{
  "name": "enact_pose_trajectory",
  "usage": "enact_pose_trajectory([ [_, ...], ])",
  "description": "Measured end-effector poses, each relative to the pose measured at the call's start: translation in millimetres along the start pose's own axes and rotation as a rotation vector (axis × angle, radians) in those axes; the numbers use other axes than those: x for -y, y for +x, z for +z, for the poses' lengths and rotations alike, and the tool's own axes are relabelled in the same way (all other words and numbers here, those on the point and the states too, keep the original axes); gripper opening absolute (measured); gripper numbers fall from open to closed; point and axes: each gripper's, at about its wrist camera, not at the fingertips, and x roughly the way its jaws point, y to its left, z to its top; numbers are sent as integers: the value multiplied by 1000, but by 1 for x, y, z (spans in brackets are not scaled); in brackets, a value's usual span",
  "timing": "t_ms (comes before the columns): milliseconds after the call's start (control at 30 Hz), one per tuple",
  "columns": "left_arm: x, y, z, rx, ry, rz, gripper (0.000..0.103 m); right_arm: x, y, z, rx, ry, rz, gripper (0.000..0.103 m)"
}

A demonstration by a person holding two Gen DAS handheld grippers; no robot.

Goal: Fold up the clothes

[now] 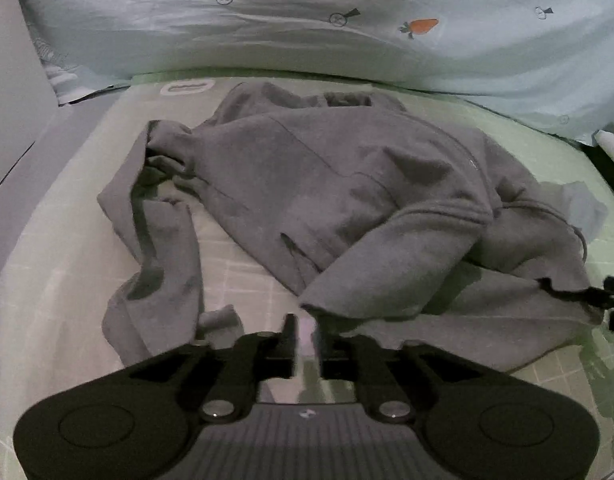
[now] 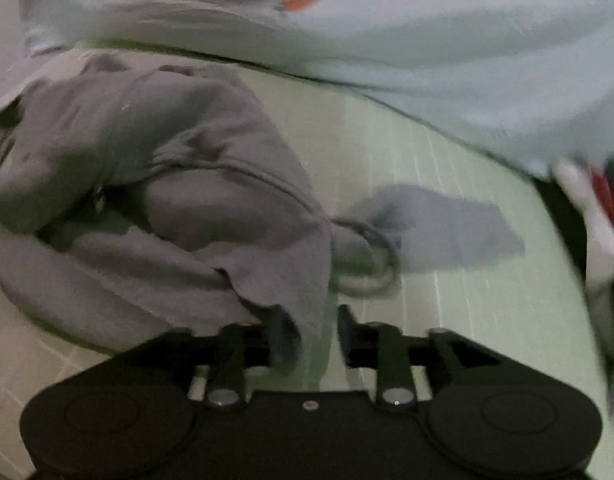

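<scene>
On bed (image 1: pixel 47 280) | grey hoodie (image 1: pixel 307 184) crumpled | left tool (image 1: pixel 305 324), right tool (image 2: pixel 311 318) slightly open, gripping nothing | label (image 1: pixel 189 88) unreadable

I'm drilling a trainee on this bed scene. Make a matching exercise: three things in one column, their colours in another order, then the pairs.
Things:
1. hoodie
2. quilt
3. bed sheet

Colours:
A. pale green with white grid lines
B. grey
C. pale blue with orange carrots

Pairs: 1-B; 2-C; 3-A
</scene>
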Motion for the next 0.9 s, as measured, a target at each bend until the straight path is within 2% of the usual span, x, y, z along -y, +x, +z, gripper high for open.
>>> enact_pose_trajectory([
  [67,2,3,0,2,10,-9,36,-4,6,0,-15,-25,31,35],
  [133,8,8,3,9,40,4,38,-9,11,-2,-18,-63,42,36],
  [200,11,12,-1,14,66,5,46,-16,14,-4,-16,-123,34,36],
  [300,14,23,1,11,65,0,48,-20,23,-7,-28,-193,42,34],
  [333,14,27,3,8,63,2,48,-20,24,-7,-25,-205,42,31],
  [367,13,28,5,17,54,0,47,-20,26,-7,-22,-216,43,20],
  [400,13,30,6,26,45,-3,39,-19,27,-7,-24,-216,37,10],
  [433,12,31,8,35,34,-6,27,-16,26,-7,-16,-206,28,1],
  [467,10,30,11,42,9,-13,9,-9,22,-6,4,-173,22,1],
  [533,7,21,14,73,-32,-18,8,6,11,-5,51,-94,11,1],
  [600,1,-4,16,120,-71,-14,8,25,-12,-2,103,-8,3,1],
  [700,-18,-69,19,226,-158,-46,7,56,-69,2,204,120,24,0],
  [767,-31,-114,19,296,-204,-72,7,64,-102,0,247,160,63,1],
  [800,-36,-132,17,322,-219,-79,8,62,-108,-5,240,151,83,1],
  [833,-41,-132,11,304,-230,-59,8,58,-111,-11,227,137,102,1],
  [900,-51,-129,-4,262,-252,-15,7,44,-93,-31,148,89,118,1],
])
